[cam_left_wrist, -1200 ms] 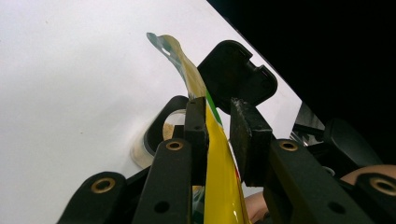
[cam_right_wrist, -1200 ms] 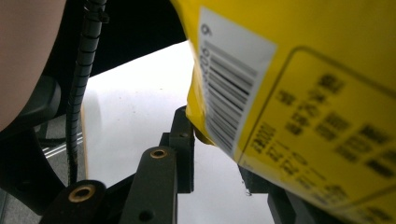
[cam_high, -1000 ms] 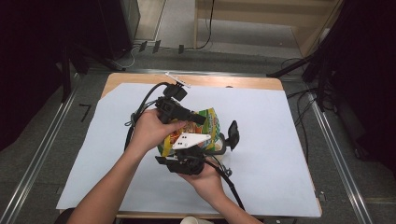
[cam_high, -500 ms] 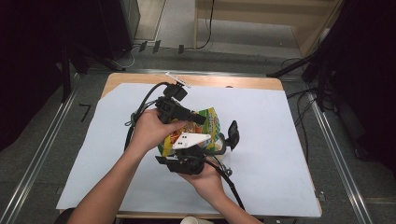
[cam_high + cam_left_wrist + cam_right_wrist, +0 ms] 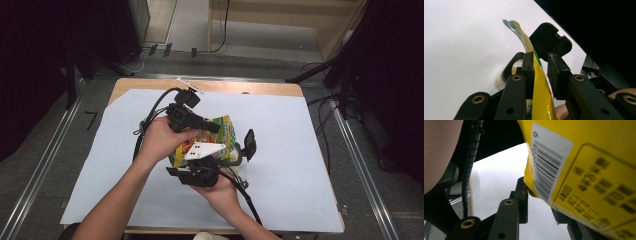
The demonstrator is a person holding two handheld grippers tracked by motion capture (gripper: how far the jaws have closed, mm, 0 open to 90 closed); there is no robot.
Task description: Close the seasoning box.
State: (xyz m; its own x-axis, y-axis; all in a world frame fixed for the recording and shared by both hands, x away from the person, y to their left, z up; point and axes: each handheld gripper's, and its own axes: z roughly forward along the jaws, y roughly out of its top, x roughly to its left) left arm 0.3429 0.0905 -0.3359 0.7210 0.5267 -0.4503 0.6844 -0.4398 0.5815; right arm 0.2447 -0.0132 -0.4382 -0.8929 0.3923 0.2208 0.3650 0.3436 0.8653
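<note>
Yellow snack bag (image 5: 220, 137) held up over mid bench (image 5: 300, 165), between both grippers. Left gripper (image 5: 540, 72) narrowly parted w/ the bag's edge between its jaws, one pad touching; full clamp can't be told. Right gripper (image 5: 541, 202): bag sits betw. its jaws, grip unclear. Risk: thin film slips or tears if the hands pull apart unevenly. Plenty of free bench on all sides; edges well apart.

Black left claw (image 5: 212, 127) and right claw (image 5: 235, 152) – brass rivets, corrugated black cables, white three-cornered plate – bare forearms.
</note>
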